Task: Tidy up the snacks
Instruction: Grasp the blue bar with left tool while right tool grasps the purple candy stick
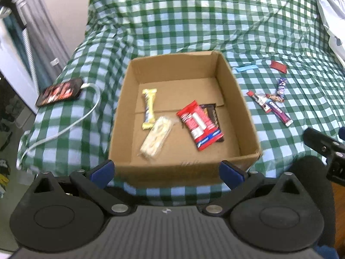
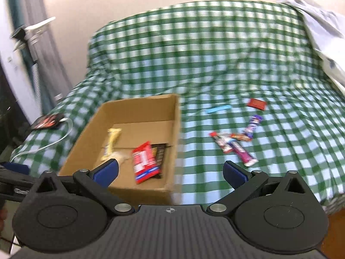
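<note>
Nearest the cameras, the left gripper and the right gripper both hang with their jaws spread wide and nothing between them, which suggests each is free for a fresh pick. Just beyond the left gripper sits the open cardboard box on the checked bedspread, placed centrally, probably so either hand can reach it. Inside lie a pale wrapped bar, a yellow bar, and a red packet resting on a dark one. Farther right, outside the box, a cluster of loose bars lies on the cloth, not yet gathered. Beyond these lie a blue strip and a small red packet. A phone with its cable rests at the bed's left edge.
</note>
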The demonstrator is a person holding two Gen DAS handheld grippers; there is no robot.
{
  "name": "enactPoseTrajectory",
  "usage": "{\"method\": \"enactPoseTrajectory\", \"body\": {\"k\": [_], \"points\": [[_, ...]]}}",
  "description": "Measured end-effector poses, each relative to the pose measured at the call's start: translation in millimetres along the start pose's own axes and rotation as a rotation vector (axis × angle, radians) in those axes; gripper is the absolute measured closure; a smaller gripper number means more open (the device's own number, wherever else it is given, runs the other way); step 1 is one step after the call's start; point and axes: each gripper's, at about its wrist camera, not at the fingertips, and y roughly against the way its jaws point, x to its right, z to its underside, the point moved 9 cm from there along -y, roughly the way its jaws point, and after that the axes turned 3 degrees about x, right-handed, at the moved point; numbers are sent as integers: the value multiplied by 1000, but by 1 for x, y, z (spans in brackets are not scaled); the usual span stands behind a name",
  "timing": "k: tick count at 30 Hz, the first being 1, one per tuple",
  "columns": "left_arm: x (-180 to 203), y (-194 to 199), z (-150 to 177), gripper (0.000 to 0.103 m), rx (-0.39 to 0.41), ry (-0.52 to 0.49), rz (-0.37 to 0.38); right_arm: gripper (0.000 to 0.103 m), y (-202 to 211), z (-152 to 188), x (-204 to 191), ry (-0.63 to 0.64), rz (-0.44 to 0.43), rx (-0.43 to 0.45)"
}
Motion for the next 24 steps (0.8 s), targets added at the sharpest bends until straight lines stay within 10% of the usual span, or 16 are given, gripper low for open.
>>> {"method": "enactPoseTrajectory", "body": {"k": [14,24], "points": [[138,-86,-161,0,50,-215,140,1,-84,-17,145,-196,226,-13],[263,-275,-243,0,-23,-418,270,1,-242,-44,212,-198,283,-59]]}}
